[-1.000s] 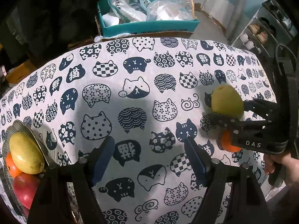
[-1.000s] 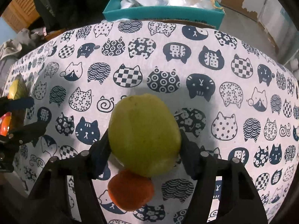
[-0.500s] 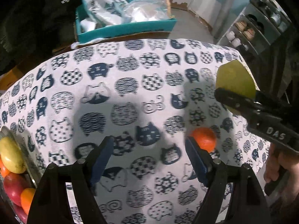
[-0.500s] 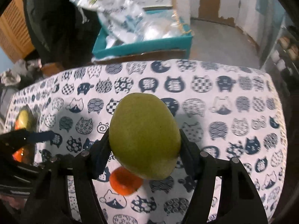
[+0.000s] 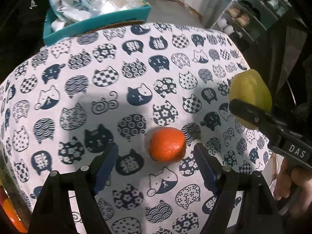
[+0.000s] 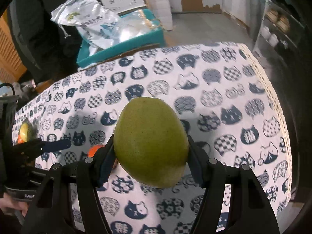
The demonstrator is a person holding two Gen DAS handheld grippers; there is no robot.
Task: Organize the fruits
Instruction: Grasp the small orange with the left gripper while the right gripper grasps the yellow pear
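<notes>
Orange (image 5: pixel 166 144) lies on the table (image 5: pixel 81 89), lower centre, between the left gripper (image 5: pixel 156 165) jaws, open and apparently not touching. Right view: right gripper (image 6: pixel 150 156) clamps mango (image 6: pixel 151 142), centre; a loosened grip could drop it.

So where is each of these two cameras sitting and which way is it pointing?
Left wrist: on the left gripper, looking steeply down at the round orange fruit on the cat-print tablecloth; its own fingers and the other hand show.
Right wrist: on the right gripper, facing down over the held green oval mango.
Shared: tablecloth, orange fruit, mango, teal box.
</notes>
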